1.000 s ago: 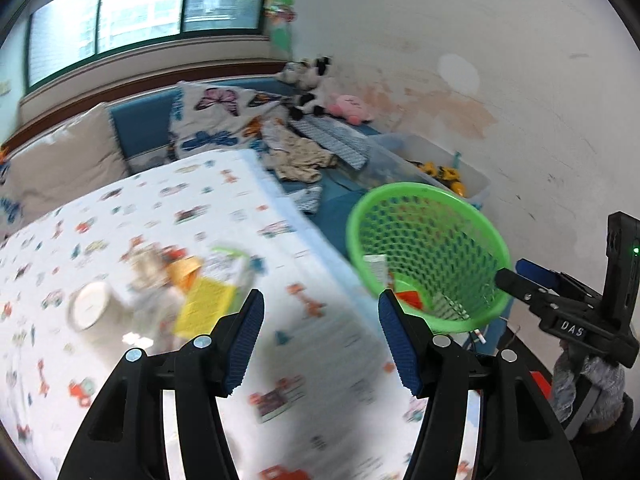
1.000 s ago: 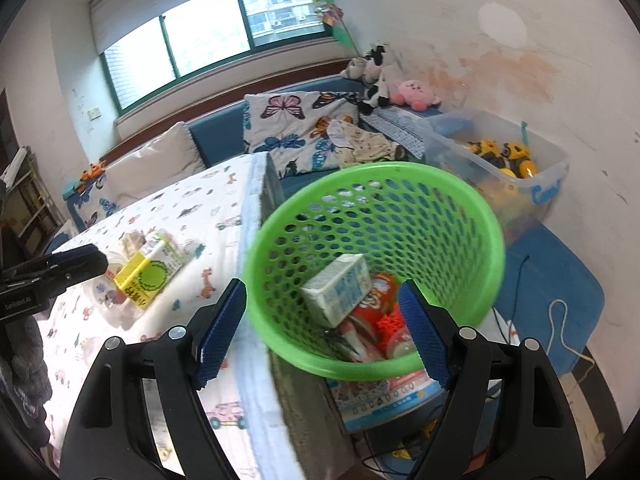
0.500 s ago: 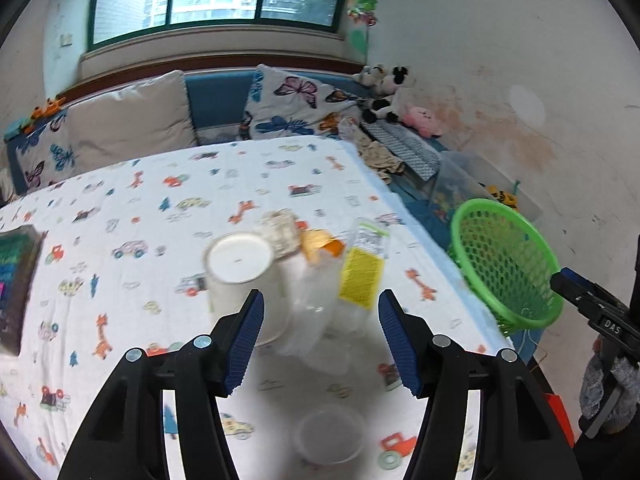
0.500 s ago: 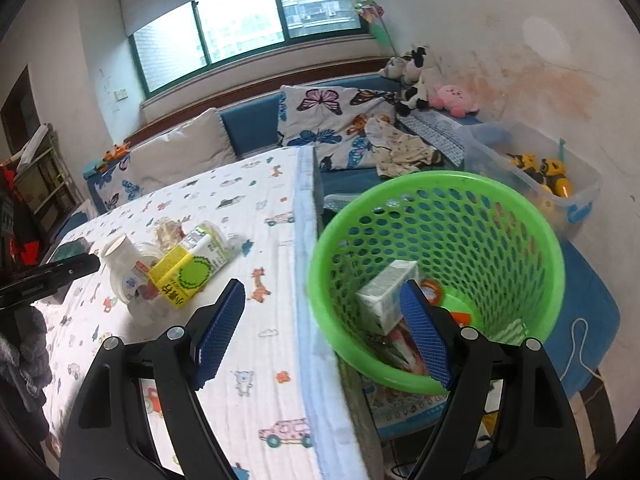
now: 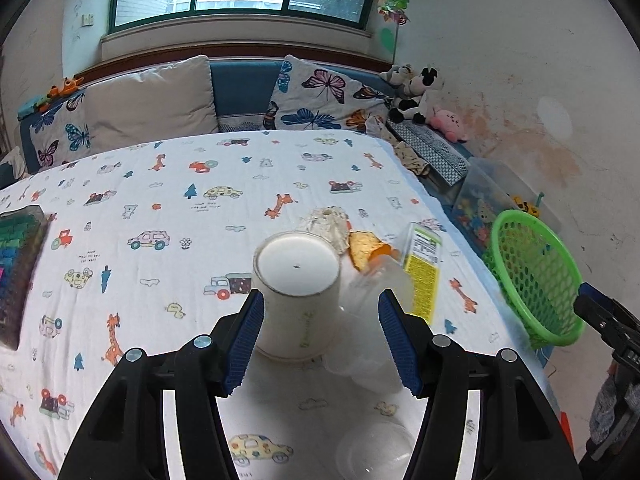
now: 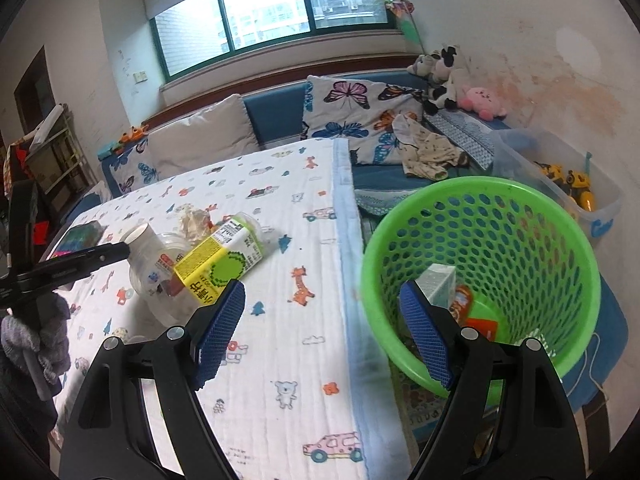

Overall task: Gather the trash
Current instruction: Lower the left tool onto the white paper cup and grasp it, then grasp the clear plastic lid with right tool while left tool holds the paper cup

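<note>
A pile of trash lies on the patterned tablecloth (image 5: 160,184): an upturned white paper cup (image 5: 298,292), clear plastic cups (image 5: 372,300), a yellow-green carton (image 5: 424,268) and crumpled wrappers (image 5: 328,224). My left gripper (image 5: 320,340) is open, its fingers on either side of the white cup and clear cups, close above the table. The green mesh basket (image 6: 484,272) stands off the table's right edge and holds a carton and wrappers. My right gripper (image 6: 320,332) is open and empty over the table edge beside the basket. The carton (image 6: 220,264) also shows in the right wrist view.
A clear plastic lid (image 5: 376,448) lies near the table's front. A dark colourful box (image 5: 16,268) sits at the left edge. Behind are a blue sofa with cushions (image 5: 152,104), plush toys (image 5: 420,96) and a clear toy bin (image 6: 560,176).
My left gripper swung left from the basket to the trash pile and closed in on the white cup. My right gripper shifted left, away from the basket toward the table edge.
</note>
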`<state>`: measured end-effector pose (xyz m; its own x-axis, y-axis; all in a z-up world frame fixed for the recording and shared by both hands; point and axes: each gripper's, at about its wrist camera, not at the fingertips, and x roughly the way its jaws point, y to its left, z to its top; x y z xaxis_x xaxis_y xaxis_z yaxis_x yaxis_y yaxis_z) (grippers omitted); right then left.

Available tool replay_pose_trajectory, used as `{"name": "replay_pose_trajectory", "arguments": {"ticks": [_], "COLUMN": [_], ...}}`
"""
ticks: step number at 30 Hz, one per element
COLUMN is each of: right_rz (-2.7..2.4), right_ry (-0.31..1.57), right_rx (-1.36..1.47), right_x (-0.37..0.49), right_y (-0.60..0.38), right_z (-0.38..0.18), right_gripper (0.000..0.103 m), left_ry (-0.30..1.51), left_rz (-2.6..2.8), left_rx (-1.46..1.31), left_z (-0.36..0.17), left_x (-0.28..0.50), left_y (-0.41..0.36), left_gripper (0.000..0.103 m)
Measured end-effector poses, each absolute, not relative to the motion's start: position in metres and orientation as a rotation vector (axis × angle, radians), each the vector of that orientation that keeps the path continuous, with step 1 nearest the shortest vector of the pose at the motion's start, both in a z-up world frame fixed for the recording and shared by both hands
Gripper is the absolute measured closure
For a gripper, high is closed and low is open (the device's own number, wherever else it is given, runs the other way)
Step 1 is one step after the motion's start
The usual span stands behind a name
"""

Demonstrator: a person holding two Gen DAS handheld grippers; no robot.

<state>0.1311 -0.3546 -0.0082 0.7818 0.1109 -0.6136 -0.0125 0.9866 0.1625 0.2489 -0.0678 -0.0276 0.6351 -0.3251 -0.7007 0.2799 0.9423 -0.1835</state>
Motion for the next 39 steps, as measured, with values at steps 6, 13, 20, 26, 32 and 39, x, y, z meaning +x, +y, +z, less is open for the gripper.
{"name": "replay_pose_trajectory", "arguments": {"ticks": [6,13,20,26,32,39], "right_rz": [0.084,0.111,0.138,0.152,0.185,0.277], "right_ry": [0.687,0.703,0.716,0.729,0.742,0.775], "right_rx": [0.142,0.134,0.106,0.105,0.095,0.1], "right_x": [0.137,0.144,0.15,0.152,0.146,0.137], "right_y": [-0.344,-0.33,-0.314,-0.31,-0.297,-0.267], "right_z": [-0.012,-0.016,-0.019,-0.022,-0.028,-0.043], "right_gripper": [0.023,0.023,0.023,0.023,0.023,0.023], "left_ry": [0.819,0.822,0.816,0.806,0.781,0.745], "left_rz": [-0.344,-0.36,-0.383,-0.372,-0.36,-0.345], "left_rx": [-0.045,-0.031,-0.042,-0.035,-0.049,-0.058], "left_z": [-0.036,-0.045,-0.049,-0.047,-0.038,-0.021], "left_x": [0.262,0.276,0.283,0.283,0.274,0.26], "left_y": [-0.069,-0.073,-0.07,-0.065,-0.054,-0.037], "left_gripper": [0.045,0.045,0.046,0.047,0.047,0.047]}}
